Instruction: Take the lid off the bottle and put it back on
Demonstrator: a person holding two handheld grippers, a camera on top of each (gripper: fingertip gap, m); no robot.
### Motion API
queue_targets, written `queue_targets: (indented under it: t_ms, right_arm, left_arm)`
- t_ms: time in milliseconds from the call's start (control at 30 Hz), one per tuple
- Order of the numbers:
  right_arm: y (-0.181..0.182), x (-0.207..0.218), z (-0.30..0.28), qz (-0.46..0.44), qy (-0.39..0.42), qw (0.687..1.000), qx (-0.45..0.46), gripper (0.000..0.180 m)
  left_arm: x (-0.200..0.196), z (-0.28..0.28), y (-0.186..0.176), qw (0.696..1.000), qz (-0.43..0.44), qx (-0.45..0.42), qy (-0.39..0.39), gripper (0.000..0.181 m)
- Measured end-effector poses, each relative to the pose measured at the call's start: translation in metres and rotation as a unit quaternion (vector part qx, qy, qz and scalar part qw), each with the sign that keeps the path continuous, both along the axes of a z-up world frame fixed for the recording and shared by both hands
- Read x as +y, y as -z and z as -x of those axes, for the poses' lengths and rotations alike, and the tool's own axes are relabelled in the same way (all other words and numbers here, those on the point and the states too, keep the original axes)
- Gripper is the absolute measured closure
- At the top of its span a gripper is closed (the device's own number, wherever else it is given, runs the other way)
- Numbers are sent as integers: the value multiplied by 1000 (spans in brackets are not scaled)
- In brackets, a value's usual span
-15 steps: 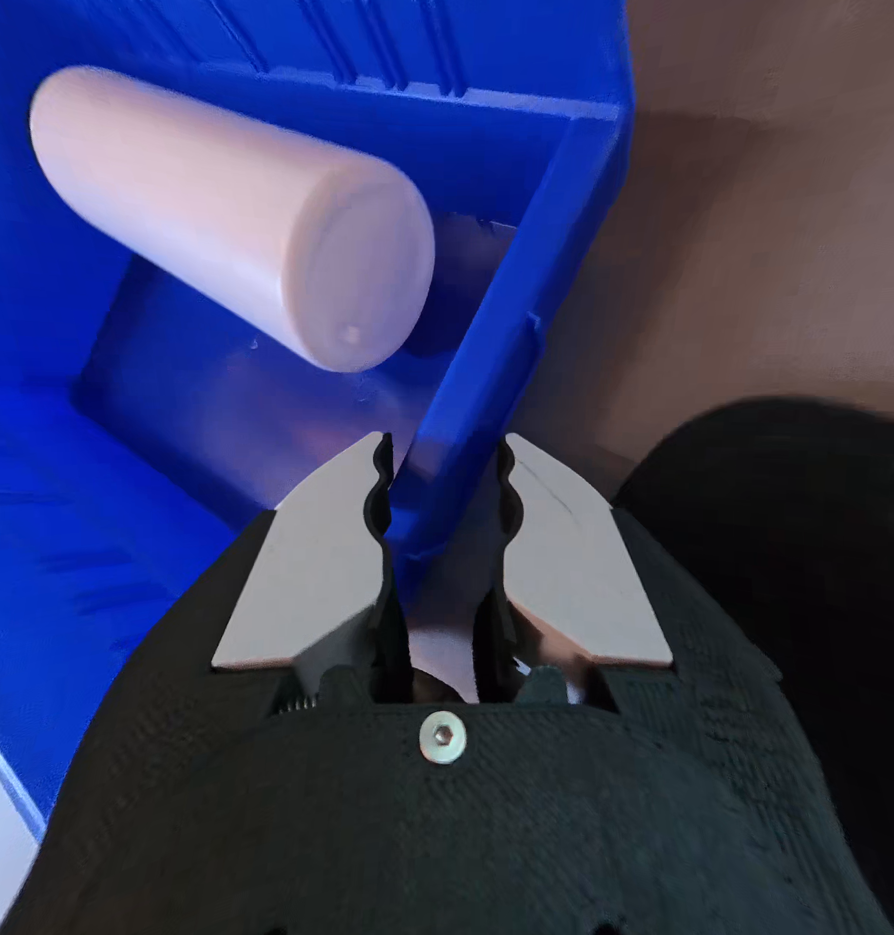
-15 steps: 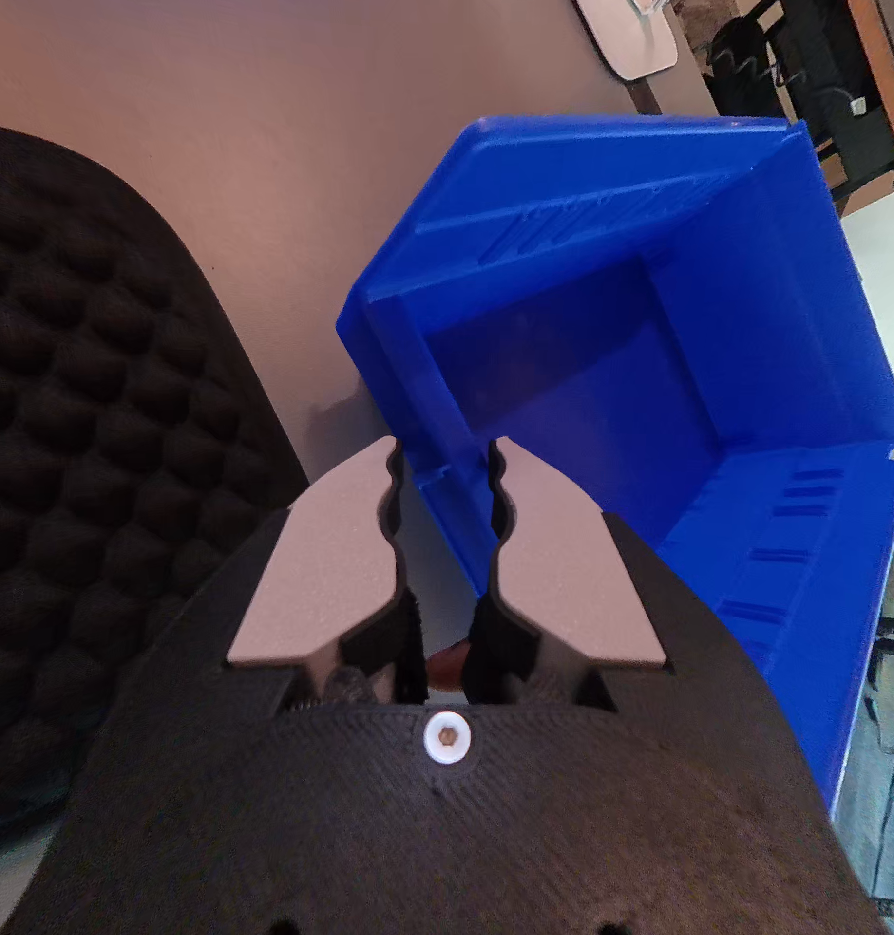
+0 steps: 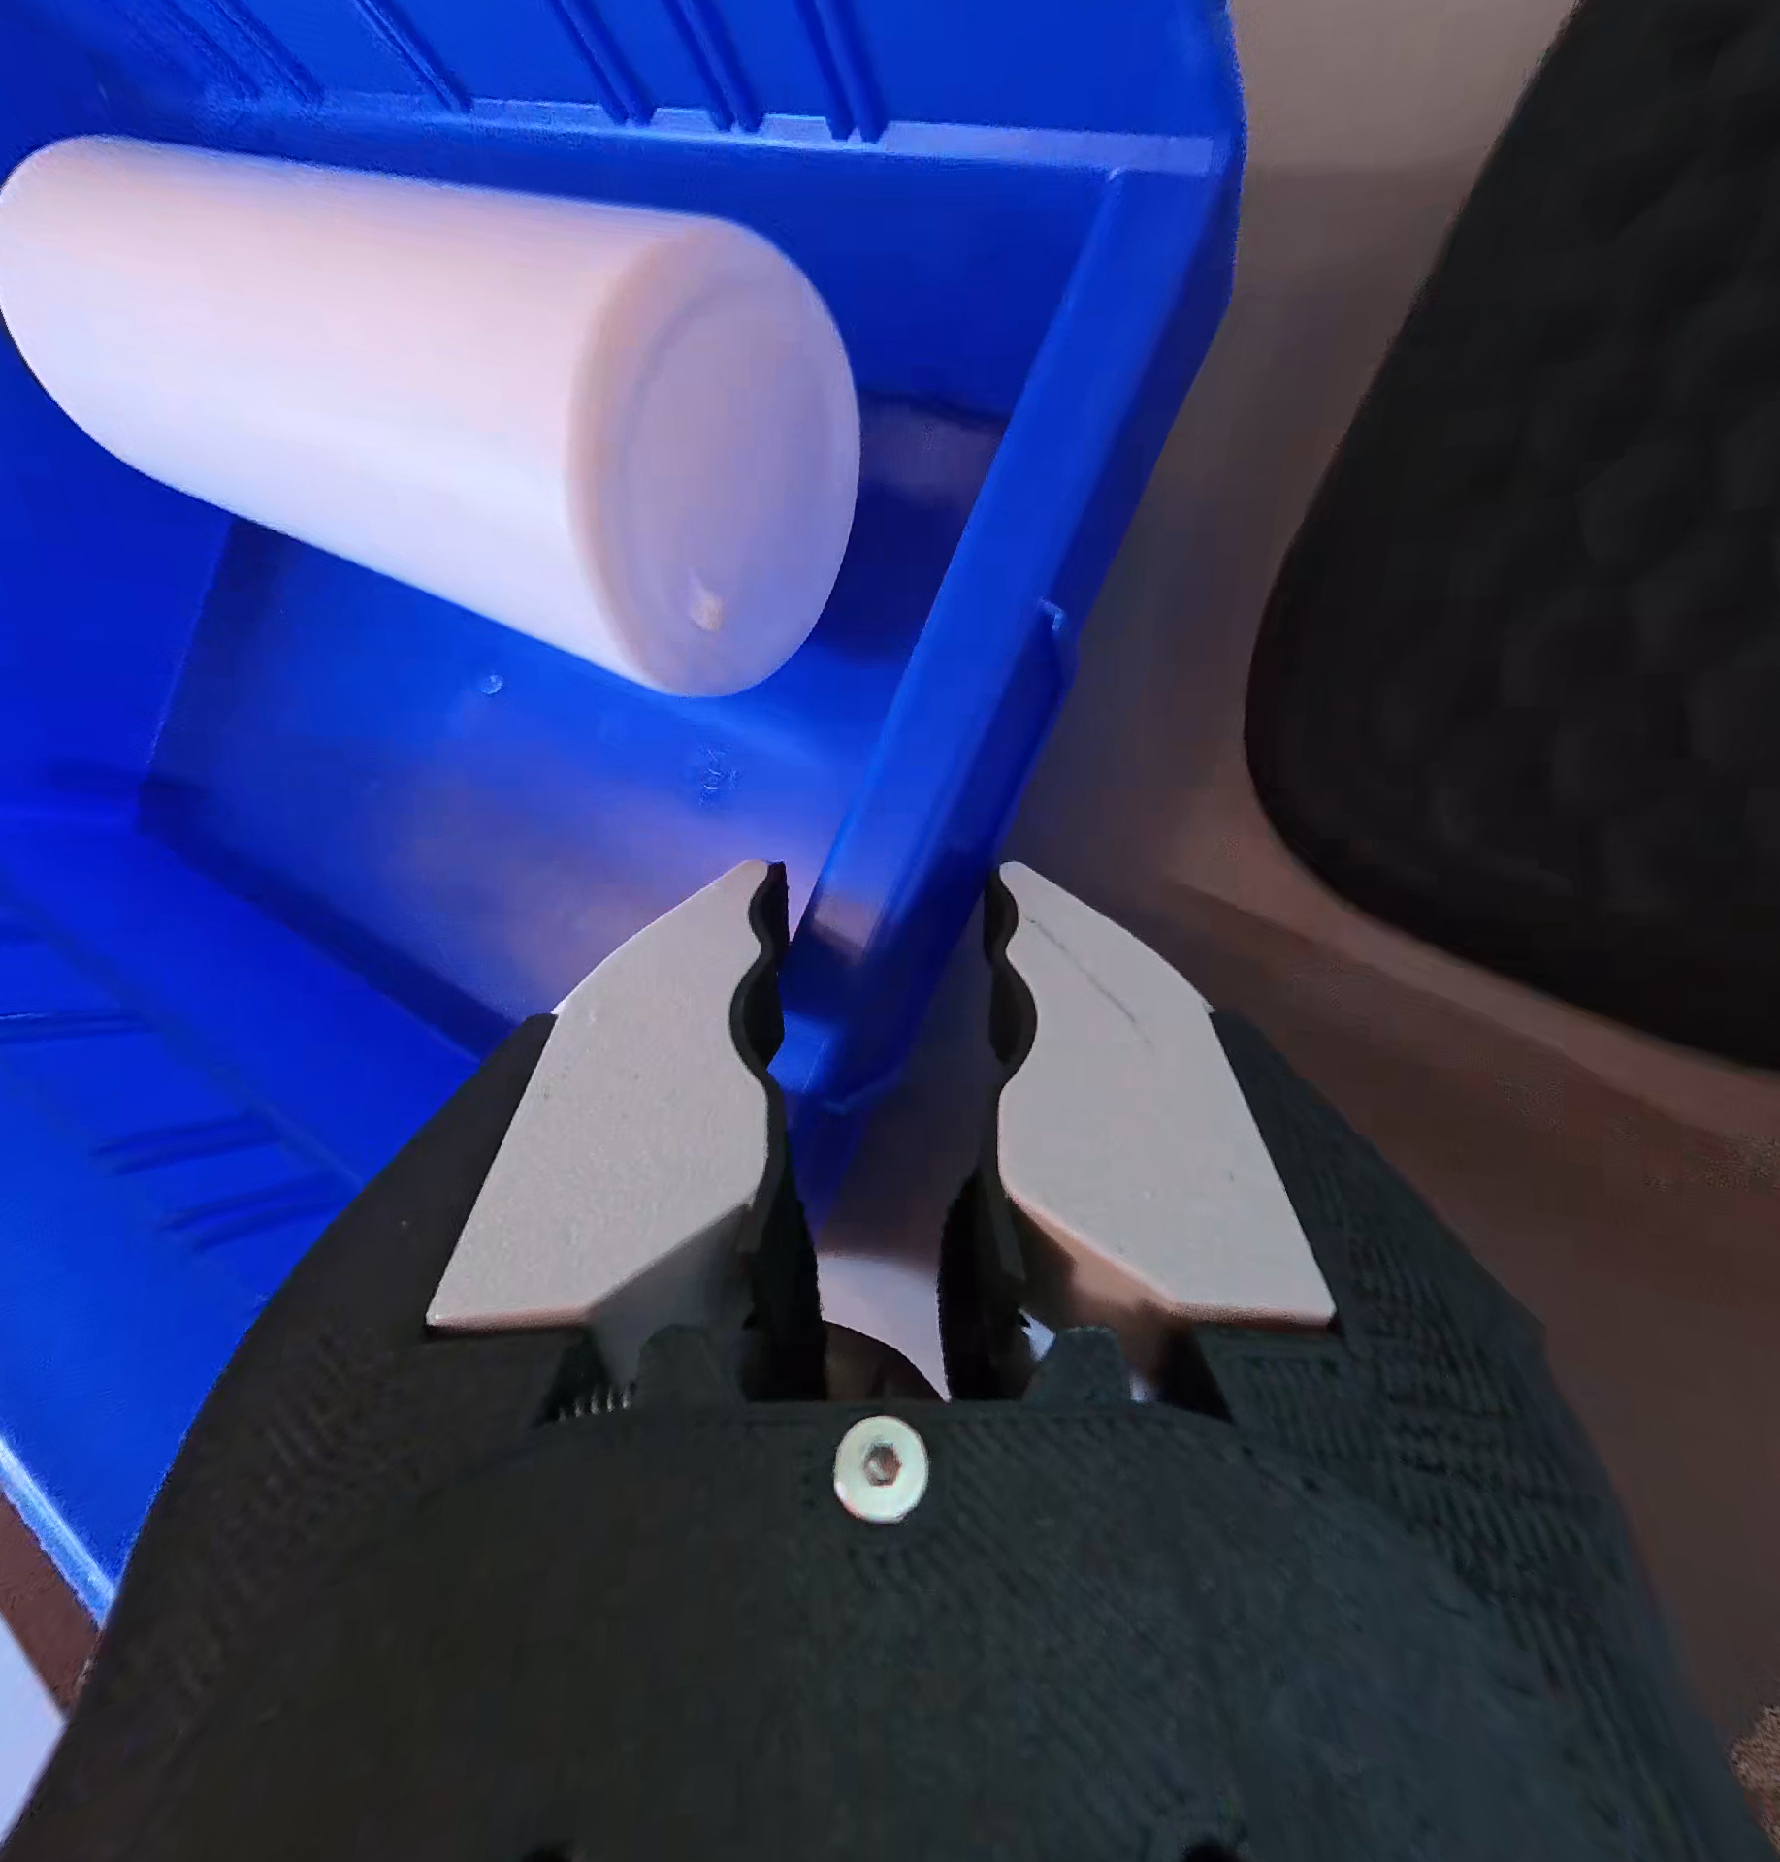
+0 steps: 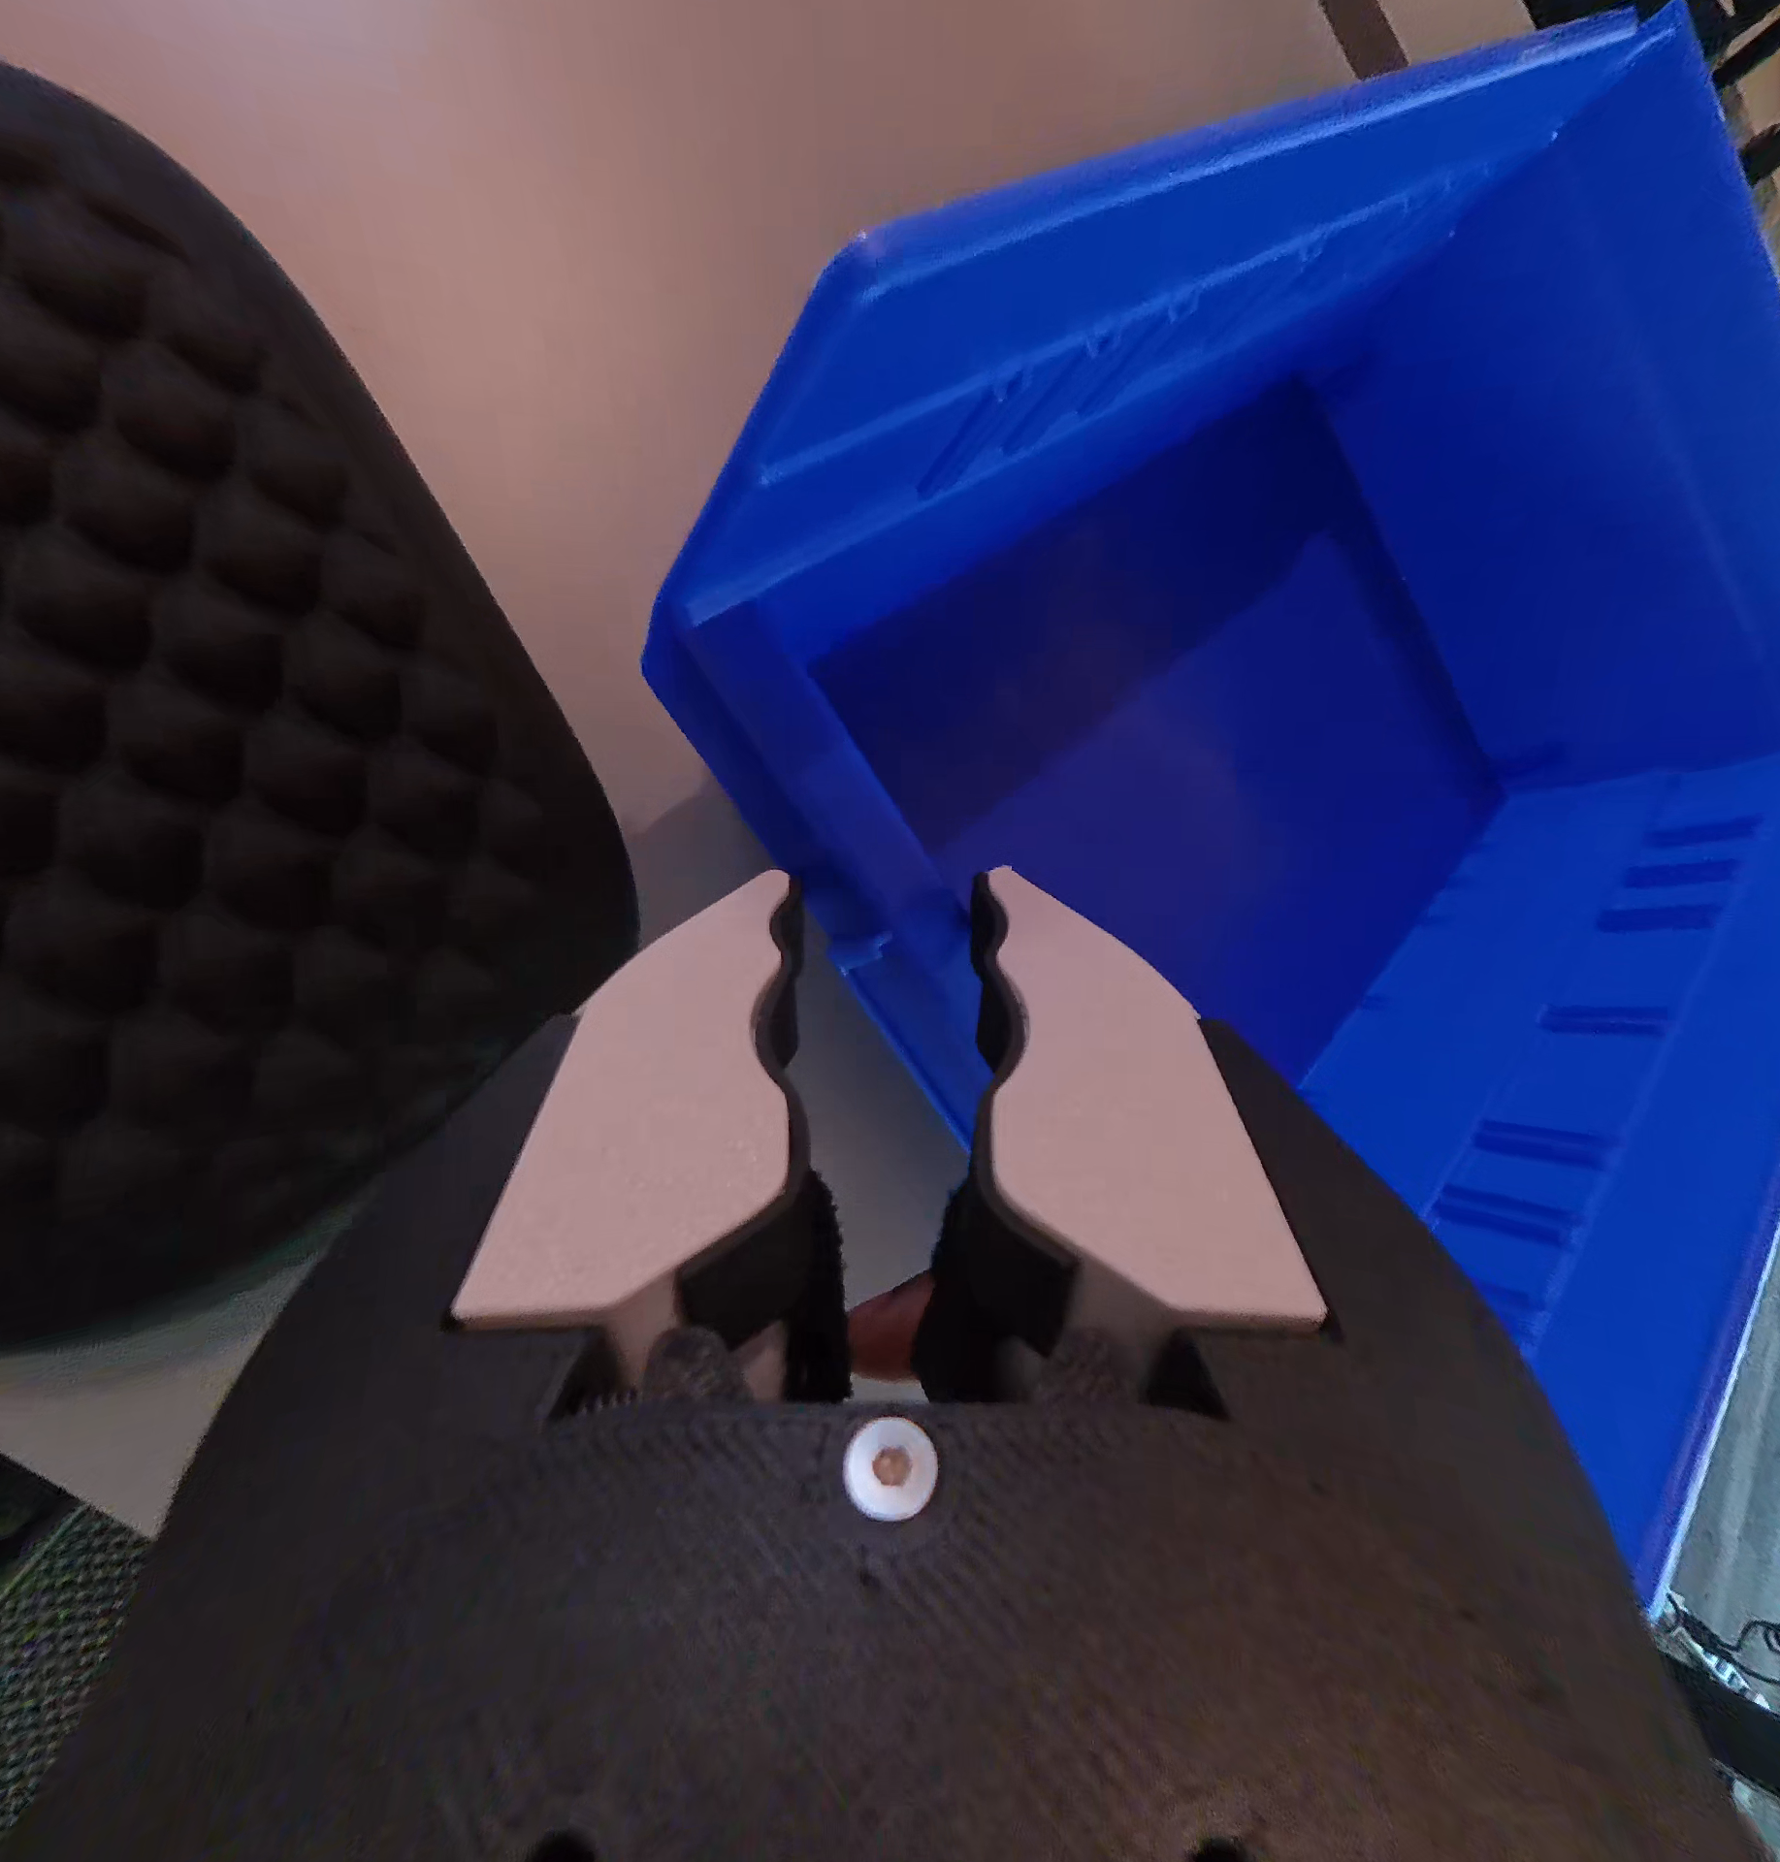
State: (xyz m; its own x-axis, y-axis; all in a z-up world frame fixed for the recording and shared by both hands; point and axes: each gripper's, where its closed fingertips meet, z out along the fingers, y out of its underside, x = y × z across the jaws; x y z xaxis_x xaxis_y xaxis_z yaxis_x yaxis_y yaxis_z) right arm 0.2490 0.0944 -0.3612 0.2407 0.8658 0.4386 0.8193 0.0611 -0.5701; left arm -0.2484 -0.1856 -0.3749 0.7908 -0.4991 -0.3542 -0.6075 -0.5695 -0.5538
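A white cylindrical bottle (image 3: 361,403) lies on its side inside a blue plastic bin (image 3: 1017,564), its flat end towards me. I cannot make out its lid. My left gripper (image 3: 885,887) straddles the bin's right wall, and its jaws are closed on that wall. In the right wrist view a blue bin (image 4: 1571,504) shows an empty inside. My right gripper (image 4: 891,887) straddles that bin's left wall, and its jaws are closed on it. The bottle does not show in the right wrist view.
A black dimpled cushion (image 4: 210,655) lies on the pinkish-brown table (image 4: 513,202) left of the right gripper. It also shows right of the left gripper (image 3: 1591,605). Dark furniture and cables show past the bin's far right edge. The tips of one gripper are about 60 cm away from the tips of the other.
In the left wrist view the bin wall stays between the jaws while the cushion shifts from lower right to upper right. The bottle looks nearer and larger. The bin in the right wrist view looks turned slightly.
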Motion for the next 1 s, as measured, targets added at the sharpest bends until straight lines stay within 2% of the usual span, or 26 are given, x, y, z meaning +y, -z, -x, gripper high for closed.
queue_targets:
  t_ms: [300,400,467,567,633,700,800,1000]
  right_arm:
    - [0,-7,-26,9,-4,1000,-1,147]
    - [0,-8,-29,0,-8,1000,4,146]
    - [-6,-9,-29,6,-2,999,37,133]
    - [-27,-17,-25,17,-10,994,104,113]
    - [-44,-21,-19,-6,-28,990,136,111]
    - [-54,-29,-10,-16,-52,987,153,110]
    - [-57,-36,-5,-25,-65,986,149,110]
    - [-53,-30,-15,-27,-43,989,141,114]
  left_arm:
    - [-47,25,0,1000,13,-4,13,143]
    - [-53,22,-3,998,15,-46,-43,135]
    - [-51,13,-18,989,5,-107,-101,121]
    - [-34,13,-63,969,-73,-139,-193,107]
    - [-15,15,-93,949,-107,-168,-245,99]
    - [5,24,-107,943,-88,-168,-272,92]
    - [34,61,-103,934,-18,-128,-333,88]
    - [81,126,-65,899,130,-95,-408,89]
